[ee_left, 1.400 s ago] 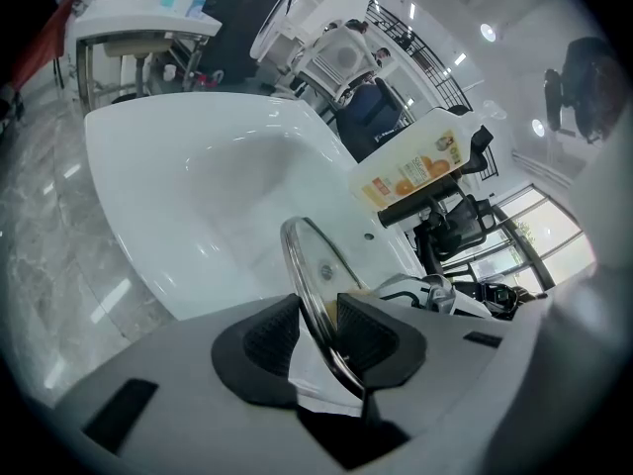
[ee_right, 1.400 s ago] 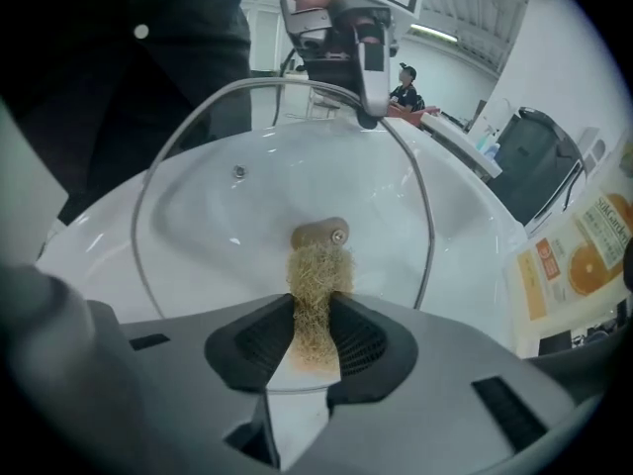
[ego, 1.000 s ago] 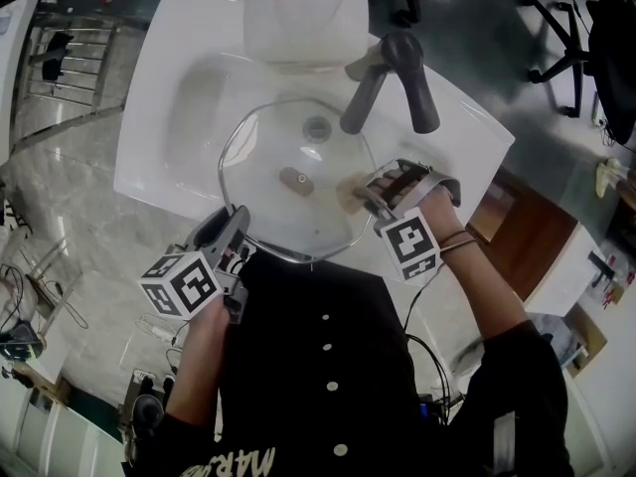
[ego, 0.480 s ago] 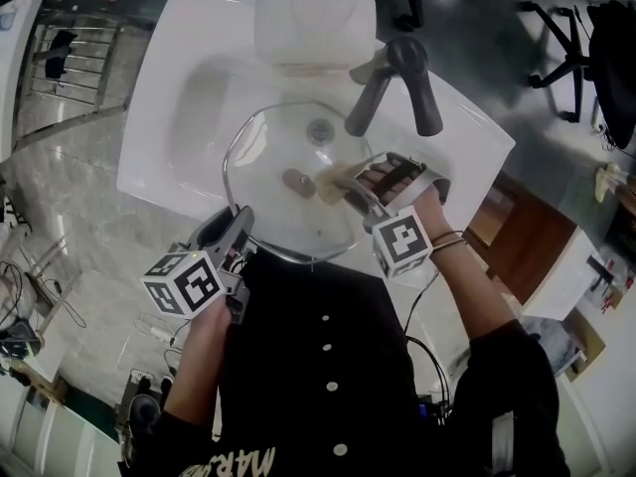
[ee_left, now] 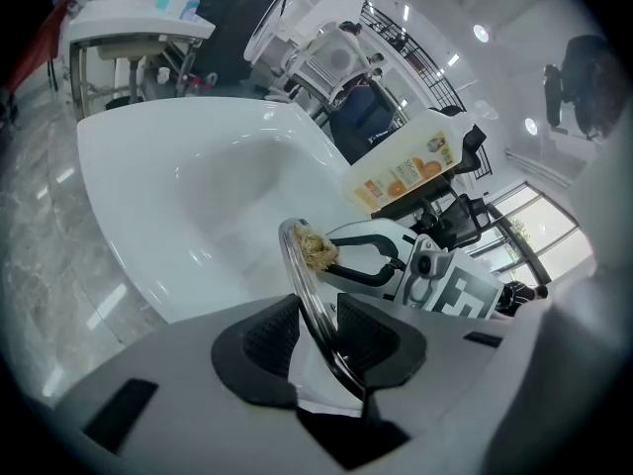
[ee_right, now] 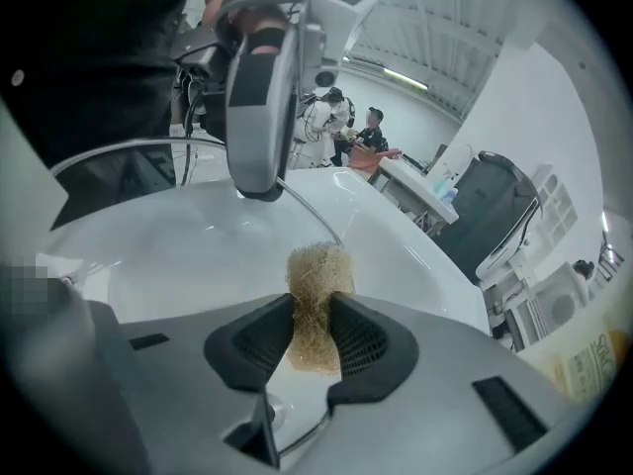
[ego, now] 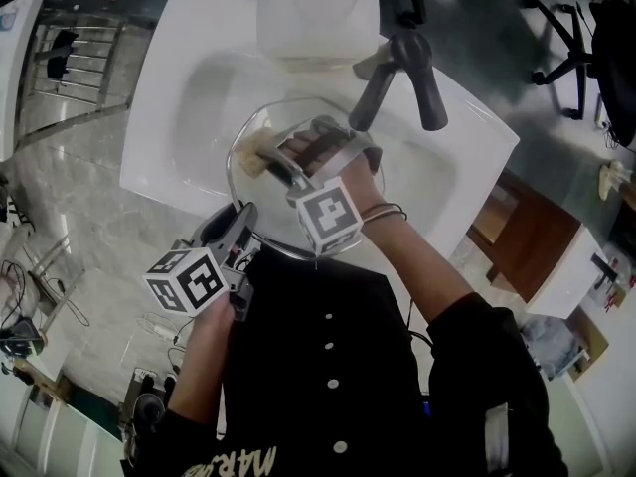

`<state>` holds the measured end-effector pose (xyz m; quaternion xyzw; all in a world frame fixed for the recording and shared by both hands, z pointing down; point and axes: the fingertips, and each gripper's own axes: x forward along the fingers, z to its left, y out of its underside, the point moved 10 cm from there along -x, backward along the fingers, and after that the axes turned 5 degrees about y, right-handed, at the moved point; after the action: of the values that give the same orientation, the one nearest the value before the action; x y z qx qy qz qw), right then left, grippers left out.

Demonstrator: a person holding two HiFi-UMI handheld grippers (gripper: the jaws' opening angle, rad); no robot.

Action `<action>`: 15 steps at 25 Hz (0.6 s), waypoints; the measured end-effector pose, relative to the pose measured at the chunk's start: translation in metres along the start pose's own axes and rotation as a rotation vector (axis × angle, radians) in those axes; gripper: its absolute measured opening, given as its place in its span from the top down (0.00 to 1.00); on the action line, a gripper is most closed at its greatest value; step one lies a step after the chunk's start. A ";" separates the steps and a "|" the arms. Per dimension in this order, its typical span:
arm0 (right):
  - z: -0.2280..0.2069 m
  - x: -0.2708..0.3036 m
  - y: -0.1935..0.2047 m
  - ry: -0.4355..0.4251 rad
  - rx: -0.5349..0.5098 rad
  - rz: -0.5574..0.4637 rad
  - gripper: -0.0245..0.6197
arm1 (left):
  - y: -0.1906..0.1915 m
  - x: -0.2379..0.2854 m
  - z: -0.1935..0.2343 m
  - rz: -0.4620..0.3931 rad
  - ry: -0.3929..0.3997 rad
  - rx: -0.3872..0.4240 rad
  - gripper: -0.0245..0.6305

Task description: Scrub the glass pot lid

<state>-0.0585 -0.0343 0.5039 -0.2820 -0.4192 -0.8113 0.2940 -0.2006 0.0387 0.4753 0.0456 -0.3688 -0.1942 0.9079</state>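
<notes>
One sink (ego: 169, 87), white, with one dark tap (ego: 397, 78) at its far right and one pale tub (ego: 318, 18) on its back edge; one glass lid (ego: 298, 112) stands over the basin, held by its near rim and tilted up from there; two grippers work on it, each bearing one marker cube, so two cubes in all, the left cube (ego: 186, 279) and the right cube (ego: 328, 215); the left gripper (ee_left: 318, 334) has its two pads closed on the lid's metal rim, which runs edge-on up between them in the left gripper view; the right gripper (ee_right: 315, 334) has its two pads squeezed on one straw-coloured scrubber (ee_right: 318, 275), whose tuft pokes out past the jaw tips; in the head view that gripper reaches across the glass and the scrubber sits against the lid near its far-left rim; the left gripper view shows the same tuft touching the far end of the rim; one bottle (ee_left: 401, 174) with an orange label lies beyond the sink in that view; whether the lid's knob is present cannot be told, since the right gripper covers the middle of the glass.
</notes>
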 end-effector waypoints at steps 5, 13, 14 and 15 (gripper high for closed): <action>0.002 0.002 0.001 -0.049 -0.002 -0.002 0.76 | 0.000 0.000 0.001 0.000 -0.001 -0.008 0.75; 0.021 -0.016 0.004 -0.164 -0.064 -0.001 0.77 | 0.001 0.000 0.003 -0.008 -0.009 -0.028 0.76; 0.024 -0.019 0.004 -0.177 -0.069 0.000 0.77 | 0.001 0.000 0.003 -0.009 -0.010 -0.027 0.76; 0.027 -0.022 0.005 -0.189 -0.073 0.002 0.77 | 0.000 0.000 0.003 -0.010 -0.010 -0.026 0.76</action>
<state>-0.0342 -0.0087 0.5043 -0.3683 -0.4151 -0.7955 0.2433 -0.2029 0.0394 0.4776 0.0347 -0.3706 -0.2035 0.9056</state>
